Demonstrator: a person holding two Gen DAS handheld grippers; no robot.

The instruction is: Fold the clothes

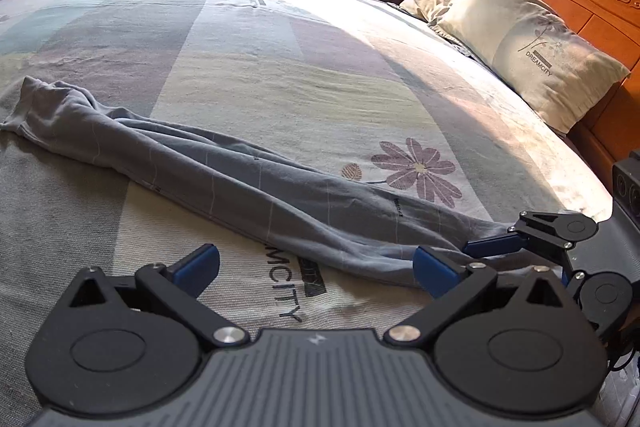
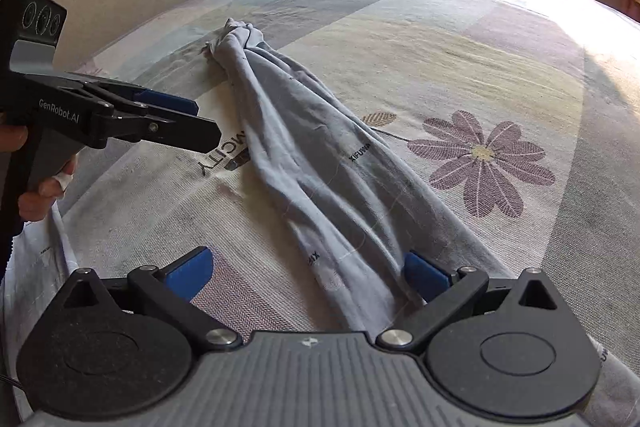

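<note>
- The garment [image 1: 248, 183] lies bunched into a long rope on the bed [image 1: 280, 75], running from 9 o'clock to 4 o'clock in the left wrist view; it is neither flat nor folded.
- The left gripper [image 1: 316, 269] hangs beside the near end with its jaws spread and nothing between them.
- The right gripper [image 2: 306, 275] also has its jaws spread, straddling the cloth's near end, with one blue pad at the cloth's edge.
- Risk: closing on this bunch would likely catch several layers at once, so a lift would drag the twist along instead of opening it.
- Risk: the two grippers sit close at the same end and could knock together.
- Risk: the near end seems to run towards the bed's edge at 6 o'clock, though the gripper body hides it; a tug might pull it off.
- The pillow [image 1: 532, 43] at 2 o'clock is well apart.
</note>
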